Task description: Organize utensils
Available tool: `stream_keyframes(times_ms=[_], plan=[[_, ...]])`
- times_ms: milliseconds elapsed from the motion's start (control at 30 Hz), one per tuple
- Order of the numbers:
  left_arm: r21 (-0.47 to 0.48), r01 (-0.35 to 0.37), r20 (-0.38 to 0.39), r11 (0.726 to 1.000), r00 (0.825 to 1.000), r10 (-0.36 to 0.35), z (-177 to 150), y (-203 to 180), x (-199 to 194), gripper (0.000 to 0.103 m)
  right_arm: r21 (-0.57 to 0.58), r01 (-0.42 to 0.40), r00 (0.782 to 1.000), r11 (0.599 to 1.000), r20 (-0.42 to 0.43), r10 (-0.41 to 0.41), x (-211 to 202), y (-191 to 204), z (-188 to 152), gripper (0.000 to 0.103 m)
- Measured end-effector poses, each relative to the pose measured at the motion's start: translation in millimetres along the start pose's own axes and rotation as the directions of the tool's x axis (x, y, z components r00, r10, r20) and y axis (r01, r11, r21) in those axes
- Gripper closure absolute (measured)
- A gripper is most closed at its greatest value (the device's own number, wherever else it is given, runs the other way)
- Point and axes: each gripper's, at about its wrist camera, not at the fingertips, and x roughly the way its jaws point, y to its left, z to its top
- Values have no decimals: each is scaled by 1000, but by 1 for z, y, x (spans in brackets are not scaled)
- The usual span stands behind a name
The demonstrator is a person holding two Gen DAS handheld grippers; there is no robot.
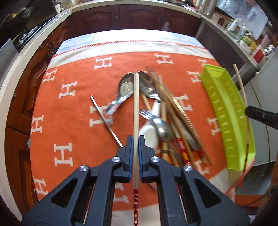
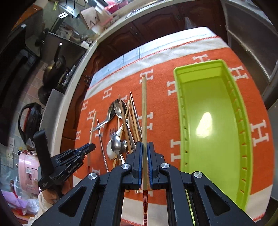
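My left gripper [image 1: 135, 139] is shut on a pale wooden chopstick [image 1: 136, 104] with a red-striped end, held above the orange cloth. In the right wrist view that same left gripper [image 2: 90, 146] hangs left of the pile. My right gripper [image 2: 144, 144] is shut on a matching chopstick [image 2: 144, 107], between the pile and the lime-green tray [image 2: 180, 104]. The utensil pile [image 2: 121, 132] holds metal spoons [image 1: 126, 87], a fork [image 1: 147, 115], a white ceramic spoon [image 1: 149, 130] and several wooden chopsticks [image 1: 175, 111]. A thin metal chopstick [image 1: 106, 121] lies apart on the left.
An orange cloth with white H marks [image 1: 69, 121] covers the table. Dark wooden cabinets [image 1: 139, 15] and a pale countertop [image 2: 69, 90] curve round the far side. A black kettle [image 2: 29, 118] and a pink appliance [image 2: 27, 172] stand at the left. A person's hand [image 2: 50, 194] holds the left gripper.
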Motion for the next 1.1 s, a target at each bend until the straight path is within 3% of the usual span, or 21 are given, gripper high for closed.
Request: stream_keyframes(times_ms=[133,233,467,633,800,900,1033,1100], plan=[[43,92,33,995,995,-94,5,-42,-37,100,-12,37,997,999,72,-36,-44,-17,5,97],[64,166,47,984,985,-169,17,-79,-51,100,-33,130,986,991,111,-125,-64,-27,10,97],[33,276,41,961,960,-277,59,-168,-29,100,-48,257,962,965,106,-251,-58,-56,22,97],[-32,271,23,962,963,-270,71,-195,16,100,-42,273,962,961,46,-271,-36,-81,30,95],[-48,222,-20,974,975,-223,69,-198,53,99,-23,352,934,936,73,-350,-28,-101,30,61],[-39,201,-47,979,978,-202,64,-196,59,99,-1,356,933,935,52,-355,-20,-117,29,61],[-7,163,-28,987,986,-163,55,-184,46,99,14,356,934,934,15,-356,-6,-133,22,62],[9,142,-7,990,990,-142,50,-176,35,99,9,350,937,937,5,-351,1,-135,19,70]])
